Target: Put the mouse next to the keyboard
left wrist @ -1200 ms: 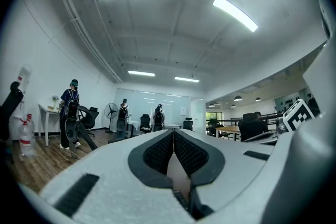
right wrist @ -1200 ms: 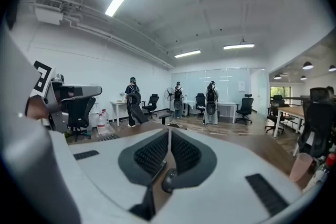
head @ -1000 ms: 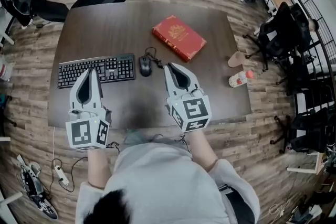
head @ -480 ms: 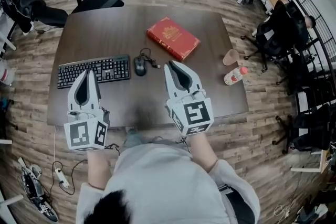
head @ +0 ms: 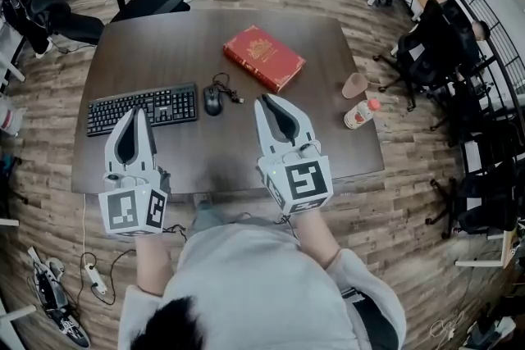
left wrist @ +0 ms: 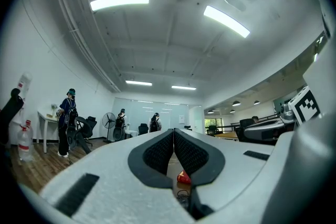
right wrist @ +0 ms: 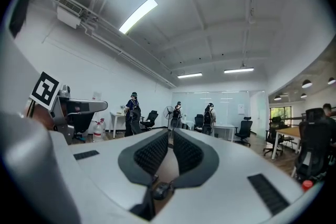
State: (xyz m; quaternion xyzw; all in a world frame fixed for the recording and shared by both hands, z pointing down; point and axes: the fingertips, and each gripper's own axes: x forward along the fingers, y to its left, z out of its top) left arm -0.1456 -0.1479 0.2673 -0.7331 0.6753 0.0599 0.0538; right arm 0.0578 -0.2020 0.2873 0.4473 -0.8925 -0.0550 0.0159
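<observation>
The black mouse (head: pixel 212 101) lies on the dark table (head: pixel 164 45) just right of the black keyboard (head: pixel 141 108), its cable curling behind it. My left gripper (head: pixel 137 111) hovers shut and empty over the table's near edge, its tip in front of the keyboard. My right gripper (head: pixel 263 101) is also shut and empty, a little right of the mouse and apart from it. In the right gripper view the mouse (right wrist: pixel 163 189) shows low in the gap behind the closed tips (right wrist: pixel 170 132). The left gripper view shows closed tips (left wrist: pixel 173 132).
A red book (head: pixel 264 57) lies on the table behind the mouse. A cup (head: pixel 354 84) and a bottle (head: pixel 361 115) stand at the table's right edge. Office chairs (head: pixel 148 0) and desks ring the table; people stand far off in both gripper views.
Both grippers have lifted a little and drawn back from the mouse and keyboard. The mouse, keyboard and book have stayed where they were on the table.
</observation>
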